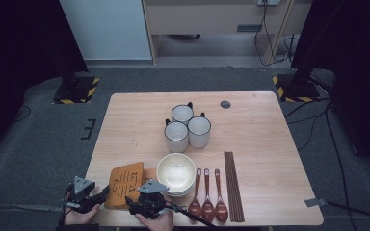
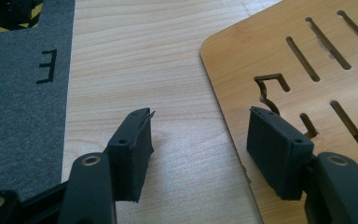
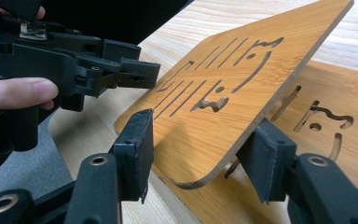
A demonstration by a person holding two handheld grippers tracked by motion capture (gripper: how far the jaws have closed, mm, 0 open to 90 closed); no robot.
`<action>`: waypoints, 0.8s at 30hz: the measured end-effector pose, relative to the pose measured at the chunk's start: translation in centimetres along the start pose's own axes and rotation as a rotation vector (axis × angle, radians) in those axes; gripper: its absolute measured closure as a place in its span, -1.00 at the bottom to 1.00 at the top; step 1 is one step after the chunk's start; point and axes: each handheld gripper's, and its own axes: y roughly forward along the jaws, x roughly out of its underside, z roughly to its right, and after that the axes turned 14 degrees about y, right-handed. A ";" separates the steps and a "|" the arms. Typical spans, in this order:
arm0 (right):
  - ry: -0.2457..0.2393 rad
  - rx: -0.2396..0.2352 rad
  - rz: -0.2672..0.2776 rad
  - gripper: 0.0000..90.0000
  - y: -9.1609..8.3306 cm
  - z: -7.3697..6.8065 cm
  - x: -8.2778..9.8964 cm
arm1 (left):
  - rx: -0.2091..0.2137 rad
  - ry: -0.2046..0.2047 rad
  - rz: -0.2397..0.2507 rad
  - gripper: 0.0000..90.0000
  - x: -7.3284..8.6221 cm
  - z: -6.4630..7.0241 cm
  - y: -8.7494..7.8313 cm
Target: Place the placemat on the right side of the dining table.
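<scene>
We see the right gripper with its jaws around the edge of the upper wooden board, which is tilted up off a second wooden board lying flat beneath it; whether both pads actually press on it we cannot quite tell. The left gripper stands with its jaws half apart and nothing between them, one jaw over the bare table, the other over the board's near corner. That makes two slotted boards, stacked at the near left edge of the table.

Counting outward: a stack of pale bowls just beside the boards, three wooden spoons side by side, a bundle of dark chopsticks, and three white mugs clustered mid-table.

The table is light wood, standing on grey carpet. Black stands with yellow-black hazard striping flank the far corners, and cables trail across the floor on the right.
</scene>
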 end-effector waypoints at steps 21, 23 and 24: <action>0.054 -0.050 -0.001 0.35 -0.4 0.0 -0.4 | -0.017 -0.042 0.043 -0.21 0.0 -0.3 -0.3; 0.053 -0.061 0.000 0.41 -0.7 0.1 -0.3 | -0.020 -0.047 0.059 -0.24 -0.1 -0.4 -0.4; 0.051 -0.067 0.000 0.43 -0.7 0.1 -0.3 | -0.023 -0.050 0.069 -0.25 -0.1 -0.4 -0.5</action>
